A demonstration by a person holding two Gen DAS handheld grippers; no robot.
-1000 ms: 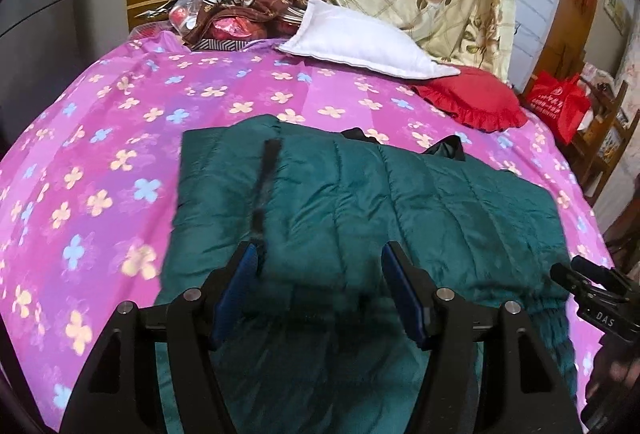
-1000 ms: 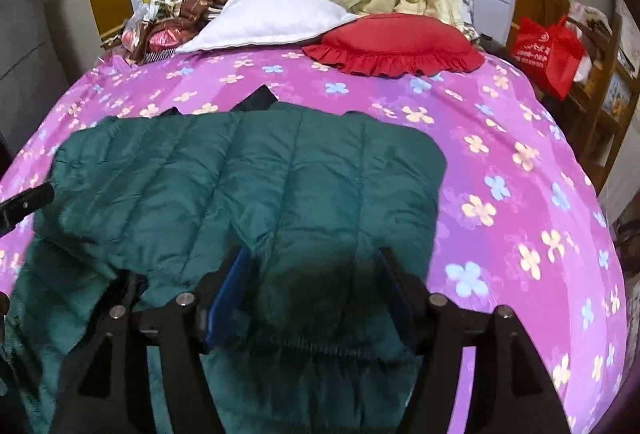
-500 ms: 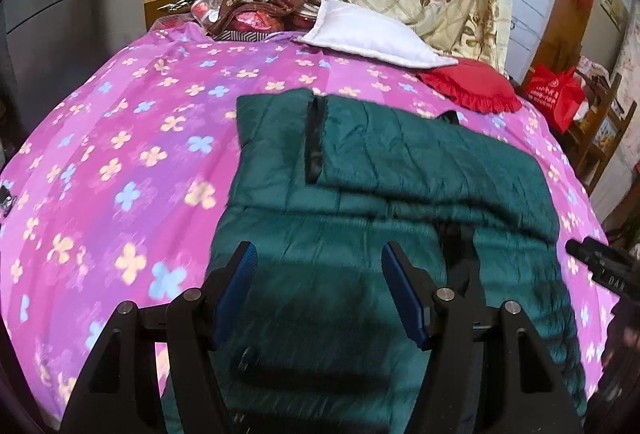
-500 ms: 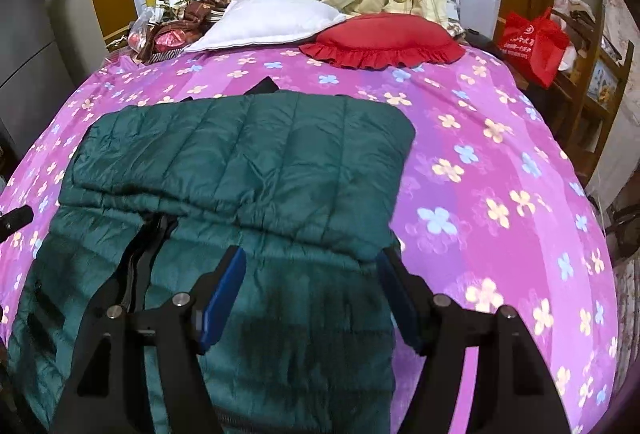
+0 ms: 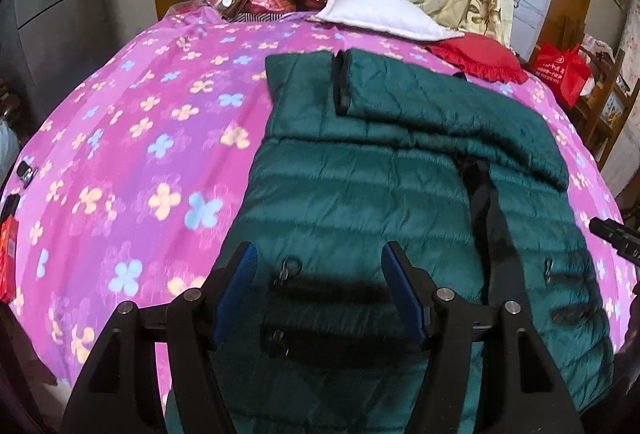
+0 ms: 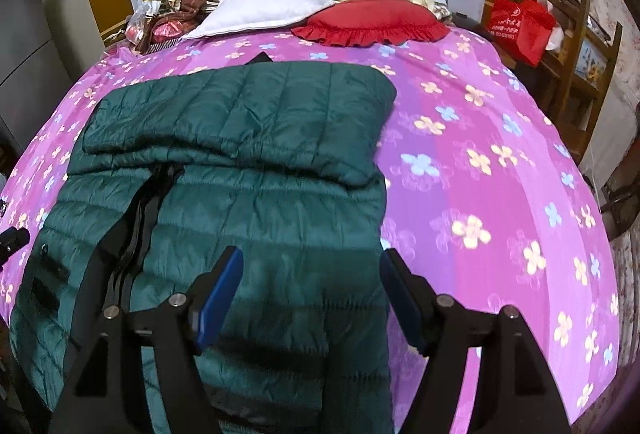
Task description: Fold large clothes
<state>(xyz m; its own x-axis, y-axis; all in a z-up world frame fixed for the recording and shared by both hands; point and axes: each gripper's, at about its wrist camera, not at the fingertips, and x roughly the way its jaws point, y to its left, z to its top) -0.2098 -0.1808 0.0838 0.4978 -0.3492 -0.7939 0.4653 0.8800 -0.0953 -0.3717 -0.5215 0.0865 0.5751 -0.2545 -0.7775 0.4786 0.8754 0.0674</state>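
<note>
Pink flowered bedding carries the green quilted jacket, laid front-up at centre with both sleeves already folded across its upper part, so you are between folds. Your left gripper and right gripper hover over the lower hem with jaws spread and nothing held; next, you probably need to lower both, pinch the hem and carry it toward 12 o'clock. Keep short of the white pillow and red cushion at 12 o'clock; the hem itself is hidden below the fingers.
</note>
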